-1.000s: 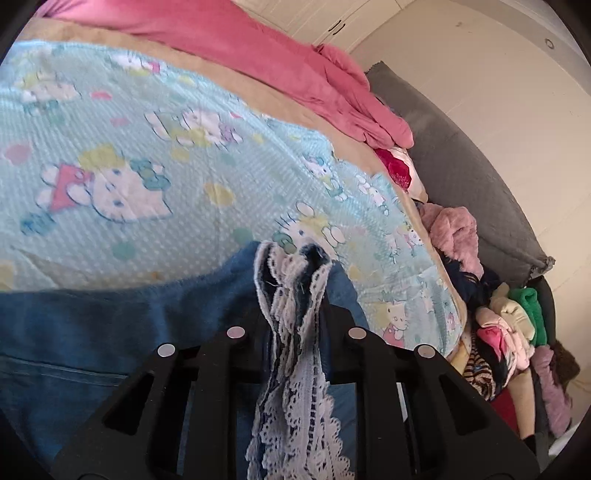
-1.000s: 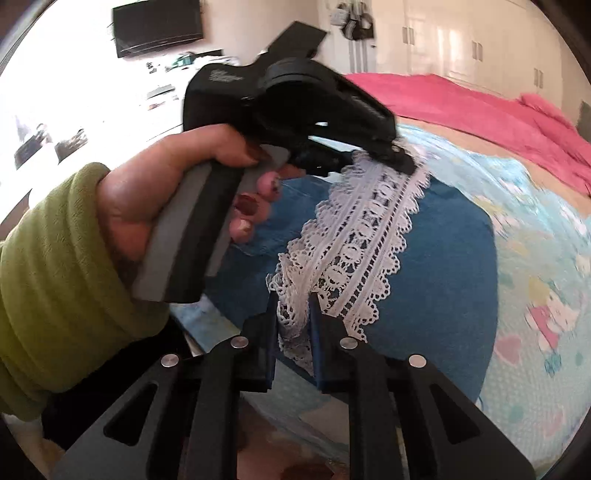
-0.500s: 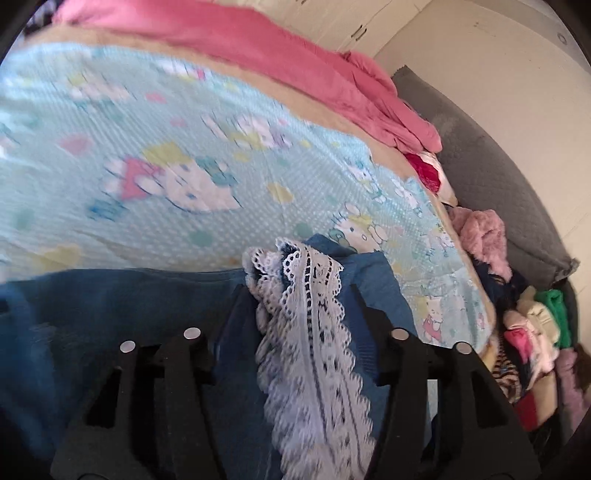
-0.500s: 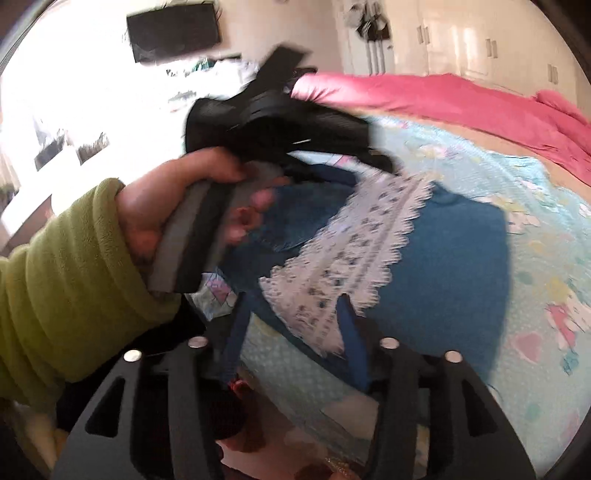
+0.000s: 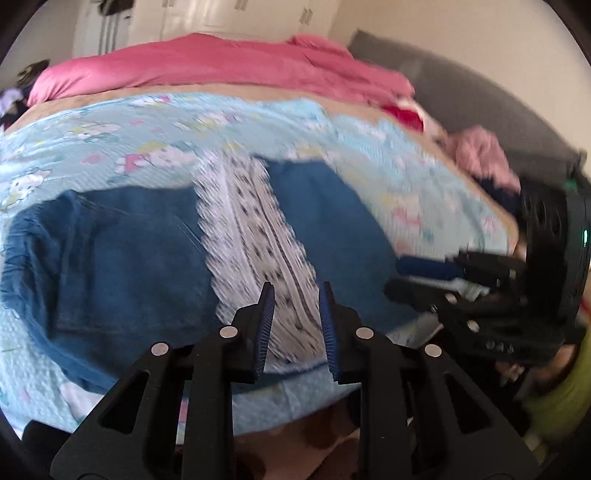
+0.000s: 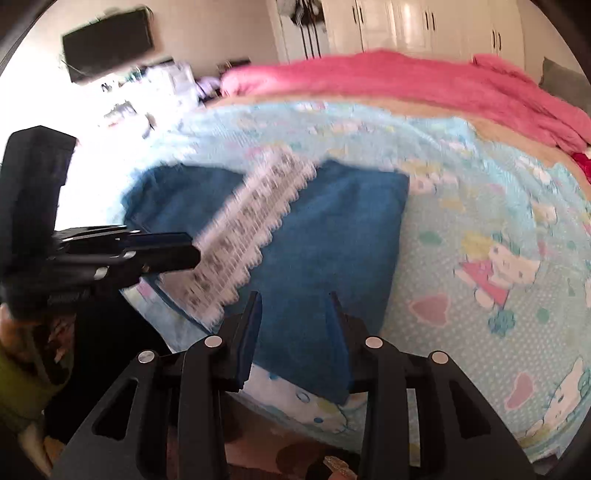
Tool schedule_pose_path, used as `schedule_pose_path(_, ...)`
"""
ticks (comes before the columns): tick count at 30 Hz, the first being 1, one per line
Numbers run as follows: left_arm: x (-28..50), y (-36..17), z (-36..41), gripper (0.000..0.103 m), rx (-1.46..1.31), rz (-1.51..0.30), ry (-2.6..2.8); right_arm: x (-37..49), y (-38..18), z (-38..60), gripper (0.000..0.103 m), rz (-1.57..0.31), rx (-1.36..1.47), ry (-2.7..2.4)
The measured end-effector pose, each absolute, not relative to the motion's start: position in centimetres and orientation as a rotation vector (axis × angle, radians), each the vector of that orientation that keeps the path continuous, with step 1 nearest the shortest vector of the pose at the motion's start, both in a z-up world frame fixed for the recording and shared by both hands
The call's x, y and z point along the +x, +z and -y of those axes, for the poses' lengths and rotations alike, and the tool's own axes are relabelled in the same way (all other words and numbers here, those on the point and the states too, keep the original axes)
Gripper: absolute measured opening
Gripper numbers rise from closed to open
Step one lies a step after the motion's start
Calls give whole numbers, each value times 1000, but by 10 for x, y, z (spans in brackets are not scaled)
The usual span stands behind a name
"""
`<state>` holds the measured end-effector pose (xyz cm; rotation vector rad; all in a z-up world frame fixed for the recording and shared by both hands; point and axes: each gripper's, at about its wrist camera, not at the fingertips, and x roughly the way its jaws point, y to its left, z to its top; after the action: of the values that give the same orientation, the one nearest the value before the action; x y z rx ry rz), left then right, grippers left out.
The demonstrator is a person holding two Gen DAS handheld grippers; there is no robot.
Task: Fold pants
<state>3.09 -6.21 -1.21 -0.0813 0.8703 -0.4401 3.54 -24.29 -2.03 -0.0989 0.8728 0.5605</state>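
Observation:
The blue denim pants lie folded flat on the light blue cartoon bedsheet, with a white lace hem strip lying across the top. They also show in the right wrist view with the lace. My left gripper is open and empty, just above the near end of the lace. My right gripper is open and empty over the pants' near edge. Each gripper shows in the other's view, the right and the left.
A pink blanket lies along the far side of the bed. A grey headboard and a pile of clothes are at the right. The bed's near edge drops to a brown floor. White wardrobes stand behind.
Both grippers have opened and let go of the lace hem. They have pulled back towards the bed's near edge, and the pants now lie flat.

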Motion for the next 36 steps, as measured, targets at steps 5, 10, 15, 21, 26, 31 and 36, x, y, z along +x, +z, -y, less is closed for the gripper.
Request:
schedule_pose_path(5, 33, -38, 55, 15, -105, -924, -416, 44, -42, 248, 29, -975, -110, 470)
schedule_pose_path(10, 26, -21, 52, 21, -104, -876, -411, 36, -35, 253, 32, -939, -62, 496)
schedule_pose_path(15, 24, 0, 63, 33, -72, -825, -426, 51, 7, 263, 33, -845, -25, 486)
schedule_pose_path(21, 37, -9, 83, 33, -50, -857, -467, 98, 33, 237, 41, -824, -133, 485)
schedule_pose_path(26, 44, -34, 76, 35, -57, -926, -444, 147, 10, 204, 41, -895, -212, 463)
schedule_pose_path(31, 45, -34, 75, 35, -63, -921, -453, 184, -25, 197, 42, -1007, -225, 369)
schedule_pose_path(36, 45, -34, 75, 35, -69, -919, -455, 216, -53, 205, 41, -1069, -135, 368)
